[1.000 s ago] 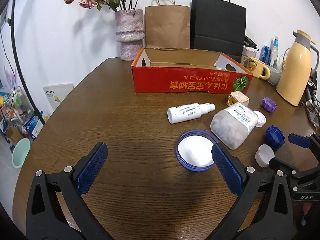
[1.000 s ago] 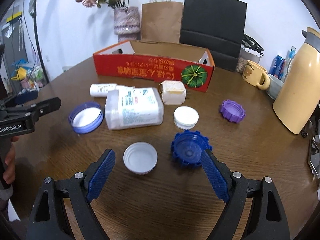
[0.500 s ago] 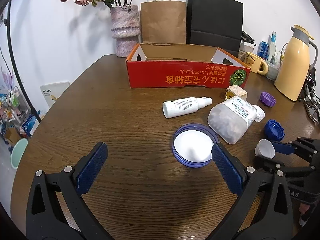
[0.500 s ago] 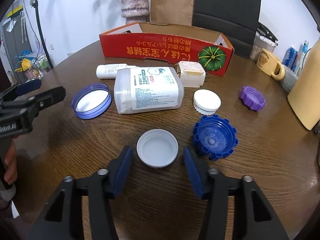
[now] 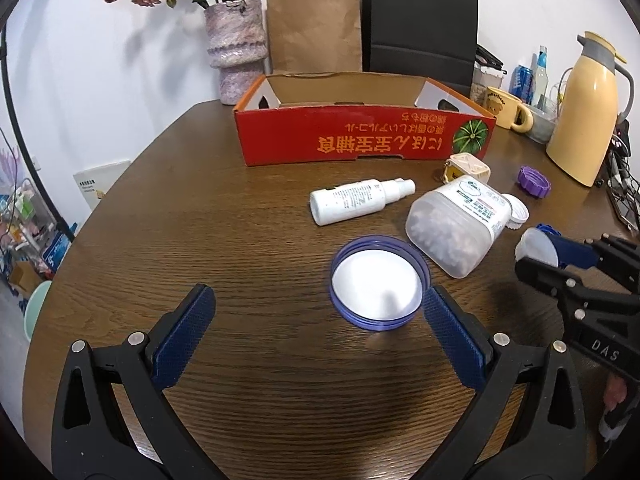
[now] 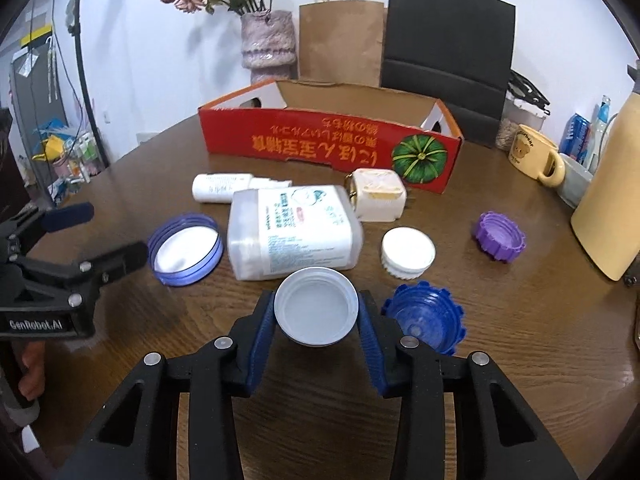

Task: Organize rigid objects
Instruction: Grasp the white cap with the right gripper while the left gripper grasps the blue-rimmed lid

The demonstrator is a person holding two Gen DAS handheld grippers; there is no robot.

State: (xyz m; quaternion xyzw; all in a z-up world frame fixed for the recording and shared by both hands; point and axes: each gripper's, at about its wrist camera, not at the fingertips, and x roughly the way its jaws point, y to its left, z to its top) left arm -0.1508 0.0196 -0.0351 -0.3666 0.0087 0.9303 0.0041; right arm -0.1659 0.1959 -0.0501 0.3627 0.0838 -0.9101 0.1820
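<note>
Right wrist view: our right gripper [image 6: 317, 314] has just closed its 2 pads on the white cap [image 6: 317, 306] — the red box [image 6: 328, 145] lies straight ahead, far side. Our left gripper [image 5: 318, 334] stands open, nearer the blue-rimmed lid [image 5: 378, 282].

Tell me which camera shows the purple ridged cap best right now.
The right wrist view: the purple ridged cap sits whole and unobstructed on the table there. The left wrist view shows the purple ridged cap smaller, far off near the yellow jug.
</note>
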